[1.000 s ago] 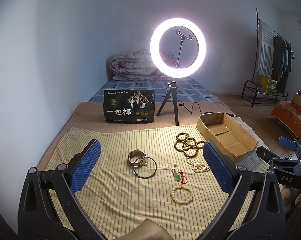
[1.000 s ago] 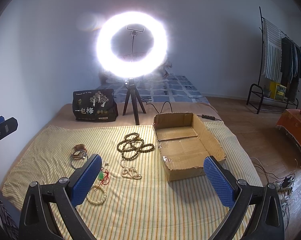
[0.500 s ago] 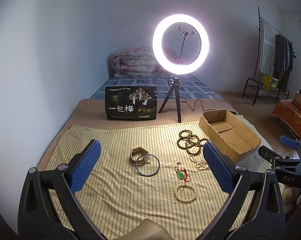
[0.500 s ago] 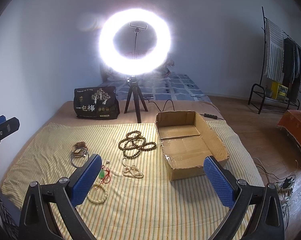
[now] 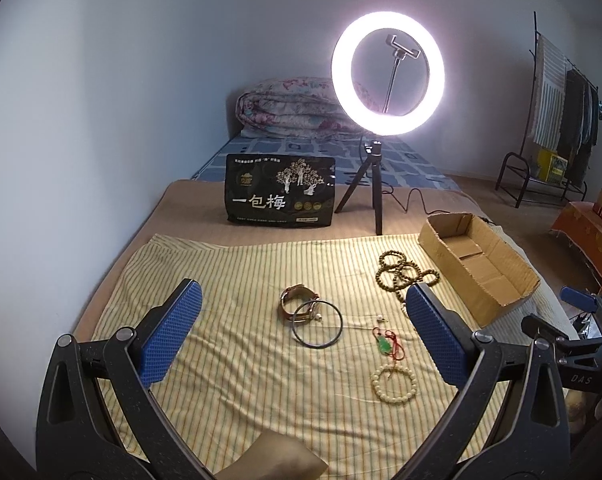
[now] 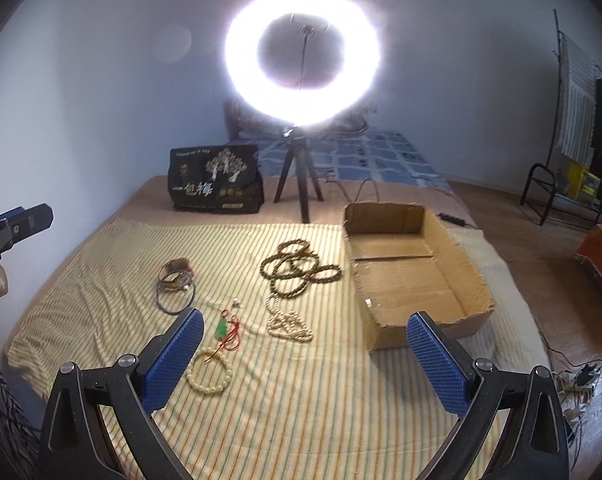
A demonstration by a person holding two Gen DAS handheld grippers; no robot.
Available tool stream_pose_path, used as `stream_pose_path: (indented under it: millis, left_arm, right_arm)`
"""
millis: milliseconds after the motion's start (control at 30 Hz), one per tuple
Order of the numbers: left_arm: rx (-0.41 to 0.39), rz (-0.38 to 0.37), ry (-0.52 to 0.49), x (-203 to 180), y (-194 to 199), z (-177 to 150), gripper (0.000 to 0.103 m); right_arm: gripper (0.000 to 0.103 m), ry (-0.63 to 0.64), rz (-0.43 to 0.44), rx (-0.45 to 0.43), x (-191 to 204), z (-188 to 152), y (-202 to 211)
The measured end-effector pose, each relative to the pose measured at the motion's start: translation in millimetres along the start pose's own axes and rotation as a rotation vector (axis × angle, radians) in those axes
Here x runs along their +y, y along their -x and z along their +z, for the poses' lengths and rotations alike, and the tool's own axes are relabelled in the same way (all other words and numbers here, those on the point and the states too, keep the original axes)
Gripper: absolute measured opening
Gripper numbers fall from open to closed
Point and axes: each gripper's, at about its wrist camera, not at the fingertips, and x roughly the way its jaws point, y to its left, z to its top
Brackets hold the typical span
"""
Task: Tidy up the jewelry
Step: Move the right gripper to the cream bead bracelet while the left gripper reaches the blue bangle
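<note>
Jewelry lies loose on a yellow striped cloth (image 5: 229,360): a brown-strap watch (image 5: 298,302), a thin black bangle (image 5: 317,325), a green pendant on red cord (image 5: 384,345), a cream bead bracelet (image 5: 393,383) and dark bead strands (image 5: 405,272). In the right wrist view a white pearl strand (image 6: 287,322) lies near the dark bead strands (image 6: 297,270), left of an empty cardboard box (image 6: 413,276). My left gripper (image 5: 303,306) hovers open above the watch and bangle. My right gripper (image 6: 307,328) is open too, held over the cloth in front of the box. Neither holds anything.
A lit ring light on a tripod (image 5: 387,80) stands behind the cloth with a black printed bag (image 5: 279,194) beside it. A folded quilt (image 5: 289,108) lies at the far end. A clothes rack (image 5: 557,120) stands at the right wall. The box (image 5: 477,264) sits at the cloth's right edge.
Both grippers have drifted forward and slightly lower toward the cloth, so the jewelry looks a bit nearer. Both stay open and nothing on the cloth has moved.
</note>
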Motion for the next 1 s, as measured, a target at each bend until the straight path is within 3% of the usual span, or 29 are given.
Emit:
stream_pose_path:
  millis: [300, 367, 433, 533, 667, 900, 1000]
  left_arm:
    - [0.069, 0.008, 0.065, 31, -31, -1, 0.103]
    - [0.106, 0.001, 0.098, 43, -44, -1, 0.095]
    - [0.144, -0.002, 0.125, 53, -56, -1, 0.082]
    - [0.193, -0.024, 0.167, 65, -76, -3, 0.079]
    - [0.278, -0.067, 0.194, 68, -103, -10, 0.067]
    - [0.432, -0.170, 0.221, 52, -147, -31, 0.067]
    - [0.464, -0.189, 0.219, 42, -156, -34, 0.080]
  right_arm:
    - [0.095, 0.057, 0.043, 0.080, 16, -8, -31]
    - [0.093, 0.077, 0.055, 0.113, 22, -11, -41]
    - [0.090, 0.090, 0.069, 0.137, 27, -14, -48]
    - [0.089, 0.100, 0.115, 0.178, 32, -18, -58]
    - [0.083, 0.113, 0.165, 0.226, 41, -25, -72]
    - [0.083, 0.085, 0.219, 0.333, 47, -36, -98]
    - [0.083, 0.086, 0.222, 0.350, 51, -38, -104]
